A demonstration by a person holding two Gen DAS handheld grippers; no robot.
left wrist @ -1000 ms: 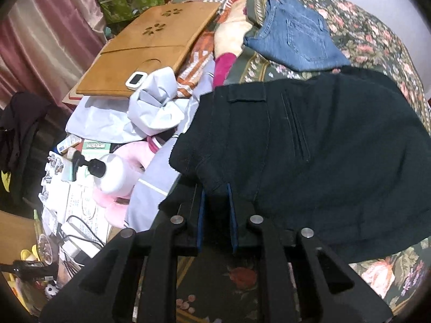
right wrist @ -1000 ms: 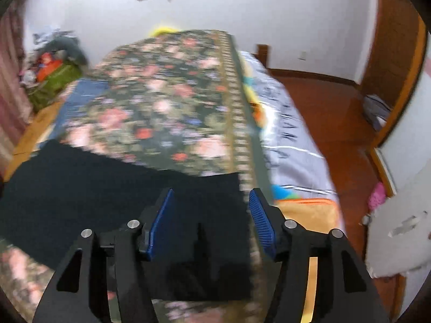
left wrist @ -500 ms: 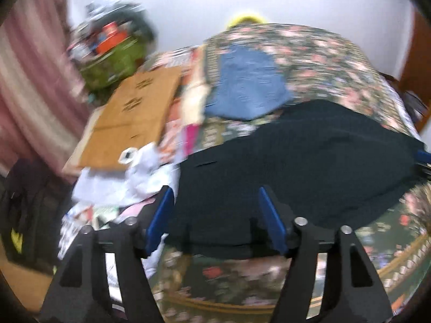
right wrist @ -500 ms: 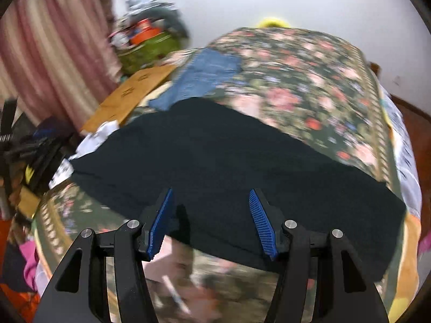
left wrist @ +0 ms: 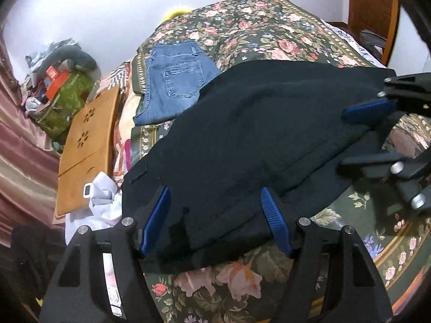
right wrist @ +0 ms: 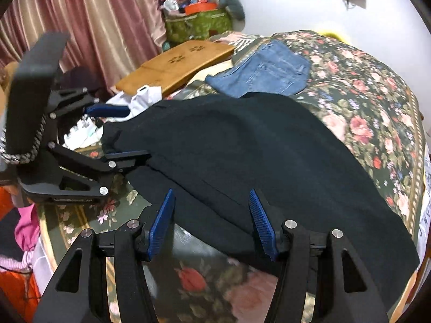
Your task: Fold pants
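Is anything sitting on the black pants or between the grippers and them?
Nothing visible. The black pants lie bare on the floral bedspread; the folded jeans sit apart beyond them. Left gripper and right gripper are open at the near edge.

Black pants [left wrist: 242,140], floral green bedspread [left wrist: 269,27]

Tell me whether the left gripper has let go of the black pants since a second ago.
Yes. The left gripper was clamped on the edge of the black pants nearest it; now its jaws stand wide apart over that edge, with the jeans farther up the view.
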